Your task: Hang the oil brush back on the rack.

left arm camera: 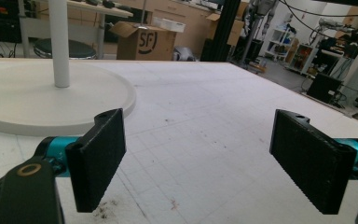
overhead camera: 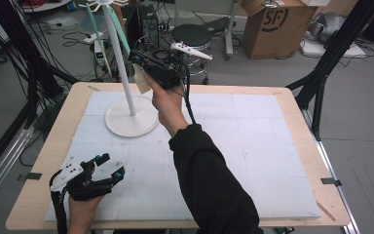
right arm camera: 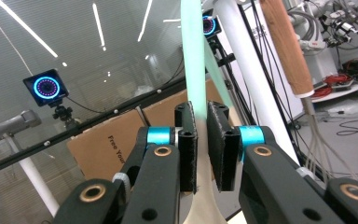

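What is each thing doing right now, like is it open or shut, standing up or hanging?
Left gripper: open, nothing between its jaws, low over the white mat.
Right gripper: shut on the mint green utensil, raised beside the pole.
White stand: upright on its round base.
Wooden-handled utensil: hanging by the pole.

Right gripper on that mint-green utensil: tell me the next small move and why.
Probably lift it gently upward along the white stand. The right gripper has its jaws shut on the mint-green utensil, which hangs beside the stand's pole from the hook ring at the top, so it likely must clear its hook before coming away. The left gripper rests open on the table, idle.
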The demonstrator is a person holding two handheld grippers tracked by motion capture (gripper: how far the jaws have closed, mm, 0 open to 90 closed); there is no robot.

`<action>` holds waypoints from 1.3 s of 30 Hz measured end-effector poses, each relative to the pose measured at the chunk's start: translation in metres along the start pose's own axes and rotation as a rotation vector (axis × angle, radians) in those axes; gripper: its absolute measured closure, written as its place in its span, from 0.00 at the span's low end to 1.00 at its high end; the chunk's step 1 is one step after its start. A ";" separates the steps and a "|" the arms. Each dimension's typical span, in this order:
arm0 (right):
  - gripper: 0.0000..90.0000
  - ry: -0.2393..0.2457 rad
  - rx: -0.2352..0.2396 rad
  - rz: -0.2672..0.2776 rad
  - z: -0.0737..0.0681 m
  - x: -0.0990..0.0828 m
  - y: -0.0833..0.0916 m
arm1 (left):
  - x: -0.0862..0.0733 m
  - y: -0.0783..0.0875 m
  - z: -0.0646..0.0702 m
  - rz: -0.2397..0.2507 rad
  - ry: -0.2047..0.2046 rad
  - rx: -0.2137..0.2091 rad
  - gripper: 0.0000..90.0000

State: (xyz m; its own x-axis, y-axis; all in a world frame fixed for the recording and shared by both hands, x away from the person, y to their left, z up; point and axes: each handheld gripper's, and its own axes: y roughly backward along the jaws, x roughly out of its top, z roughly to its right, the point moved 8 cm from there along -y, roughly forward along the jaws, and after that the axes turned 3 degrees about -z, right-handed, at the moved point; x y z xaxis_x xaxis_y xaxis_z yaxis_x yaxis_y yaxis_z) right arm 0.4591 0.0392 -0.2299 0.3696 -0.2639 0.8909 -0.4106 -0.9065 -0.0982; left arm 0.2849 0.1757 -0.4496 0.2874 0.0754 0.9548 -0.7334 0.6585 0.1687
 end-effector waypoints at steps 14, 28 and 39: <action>0.93 -0.025 -0.017 -0.018 0.012 -0.003 -0.016 | 0.000 0.001 -0.002 0.003 0.007 0.002 0.21; 0.68 -0.003 -0.096 -0.054 0.020 -0.009 -0.016 | 0.000 0.001 -0.001 0.003 0.003 0.000 0.21; 0.53 0.004 -0.096 -0.094 0.025 -0.025 0.004 | -0.001 0.000 0.002 -0.008 -0.008 -0.003 0.21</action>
State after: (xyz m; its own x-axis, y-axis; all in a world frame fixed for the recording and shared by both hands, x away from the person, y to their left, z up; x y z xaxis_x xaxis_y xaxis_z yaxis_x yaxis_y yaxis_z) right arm 0.4688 0.0341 -0.2637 0.4068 -0.1779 0.8960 -0.4521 -0.8915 0.0283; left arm 0.2837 0.1740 -0.4501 0.2883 0.0637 0.9554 -0.7293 0.6612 0.1760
